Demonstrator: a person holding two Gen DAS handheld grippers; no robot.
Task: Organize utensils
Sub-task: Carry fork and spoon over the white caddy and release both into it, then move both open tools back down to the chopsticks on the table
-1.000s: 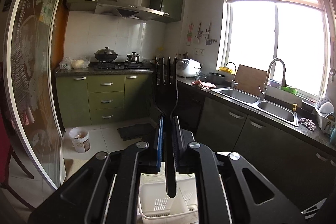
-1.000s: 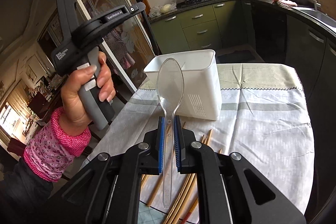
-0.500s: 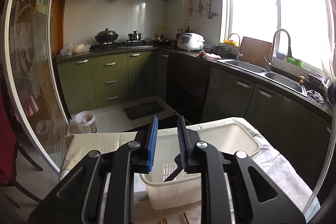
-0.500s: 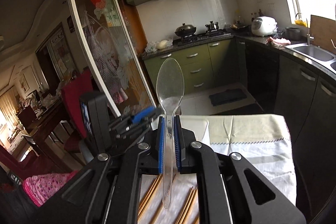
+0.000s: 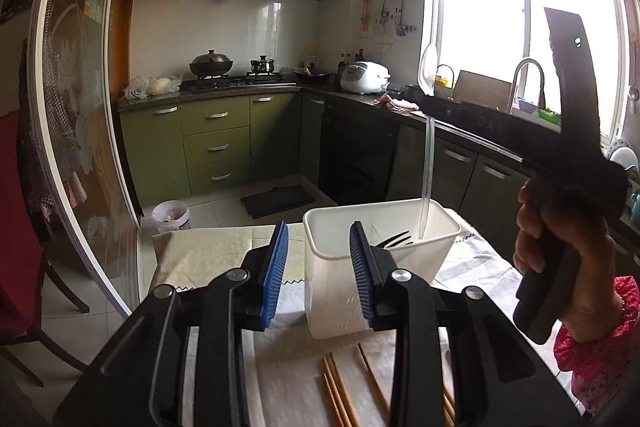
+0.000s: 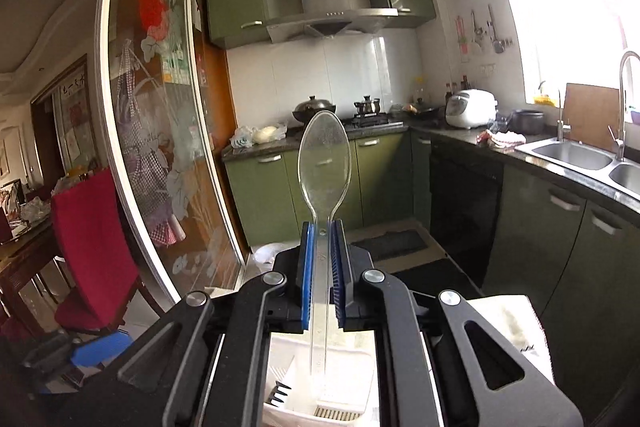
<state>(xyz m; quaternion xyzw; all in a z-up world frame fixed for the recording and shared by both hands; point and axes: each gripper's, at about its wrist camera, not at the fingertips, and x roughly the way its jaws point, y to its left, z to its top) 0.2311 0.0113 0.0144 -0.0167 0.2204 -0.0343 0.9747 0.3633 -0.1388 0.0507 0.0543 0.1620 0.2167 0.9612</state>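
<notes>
My left gripper is open and empty, just in front of the white utensil bin on the table. A black fork lies inside the bin, tines up; it also shows in the right wrist view. My right gripper is shut on a clear plastic spoon, bowl up, handle end down inside the bin. In the left wrist view the spoon stands upright over the bin's far right corner, held by the right gripper body. Several wooden chopsticks lie on the tablecloth before the bin.
The table has a pale cloth. Kitchen counters with a sink, stove and green cabinets lie beyond. A glass sliding door is at left, a red chair beside it.
My left gripper let the black fork drop into the bin, opened and pulled back. My right gripper lifted the clear spoon over the bin and lowered its handle inside.
</notes>
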